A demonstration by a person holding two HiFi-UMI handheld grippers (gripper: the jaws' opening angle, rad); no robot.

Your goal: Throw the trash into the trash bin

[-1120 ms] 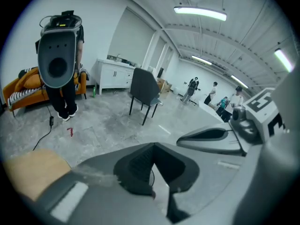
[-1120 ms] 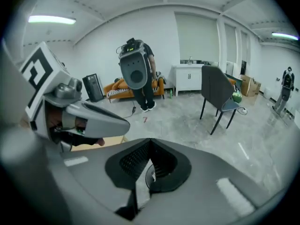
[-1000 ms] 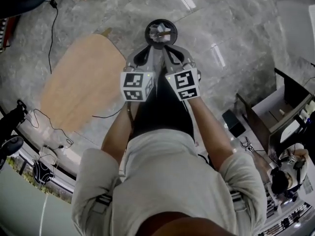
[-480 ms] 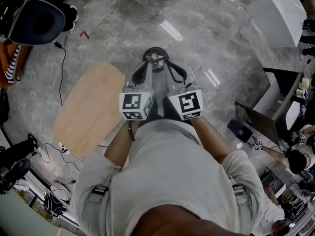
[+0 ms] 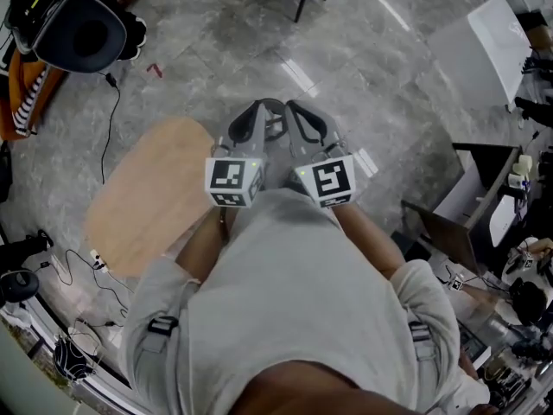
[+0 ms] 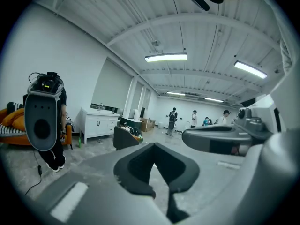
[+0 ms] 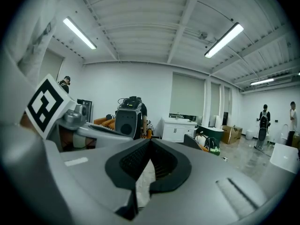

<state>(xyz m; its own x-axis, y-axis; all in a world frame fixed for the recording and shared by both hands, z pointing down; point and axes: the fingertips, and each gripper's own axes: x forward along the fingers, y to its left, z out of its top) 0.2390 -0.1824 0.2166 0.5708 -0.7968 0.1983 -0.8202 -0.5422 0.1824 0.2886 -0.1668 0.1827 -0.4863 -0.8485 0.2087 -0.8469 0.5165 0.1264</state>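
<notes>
The trash is a scrap of white paper (image 7: 144, 182), and you have it pinched in your right gripper (image 7: 150, 143). The jaws are closed on it, and the scrap runs back between the dark pads (image 7: 174, 168) toward the camera. Your left gripper (image 6: 154, 145) carries nothing. Its jaws meet at the tips, and only bare floor shows through the gap behind them.

You hold the two grippers side by side in front of your chest, pointing out into the room roughly level. That looks like a carrying pose: the paper is up and clear of everything, and the spare gripper is tucked alongside so it won't catch on anything.

I can't pick out a trash bin in any view, so the drop is not yet done, and you will likely need to find the bin first.

The grey stone floor (image 5: 363, 67) straight ahead is open. On your left, the rounded edge of a wooden tabletop (image 5: 147, 193) sits close beside you, and a black cable (image 5: 105, 137) trails past it toward a dark padded machine (image 5: 82, 28). On your right, a cluttered desk (image 5: 471, 223) crowds the edge, with a white table (image 5: 484, 50) farther off.
</notes>
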